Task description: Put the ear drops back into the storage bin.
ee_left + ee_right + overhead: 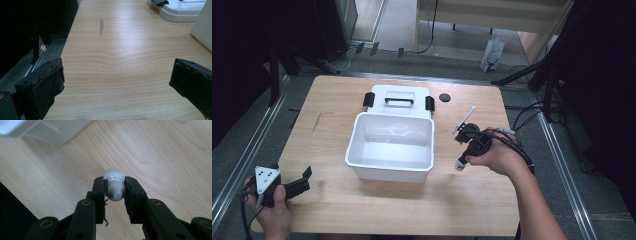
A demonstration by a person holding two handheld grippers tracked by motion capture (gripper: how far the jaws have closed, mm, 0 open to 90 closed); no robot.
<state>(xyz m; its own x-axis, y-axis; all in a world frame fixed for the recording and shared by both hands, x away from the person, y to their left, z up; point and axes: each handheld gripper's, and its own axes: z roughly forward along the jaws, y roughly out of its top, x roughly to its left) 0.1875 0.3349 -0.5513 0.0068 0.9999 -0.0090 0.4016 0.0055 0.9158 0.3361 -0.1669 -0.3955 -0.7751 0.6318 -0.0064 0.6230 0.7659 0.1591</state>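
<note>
Both jaws of the right gripper [114, 192] clamp a small white bottle [113, 185], its far end hidden; left gripper [117, 85] gapes

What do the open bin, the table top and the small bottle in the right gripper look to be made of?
Bin: likely glossy white plastic; light glints off its inner walls.
Table top: pale wood or wood-look laminate; grain lines show, finish matt.
Small bottle: probably translucent whitish plastic with a ribbed cap, clamped in the right gripper.

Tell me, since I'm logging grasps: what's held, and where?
The right gripper clamps a small white bottle at its ribbed cap end. The left gripper holds nothing.
</note>
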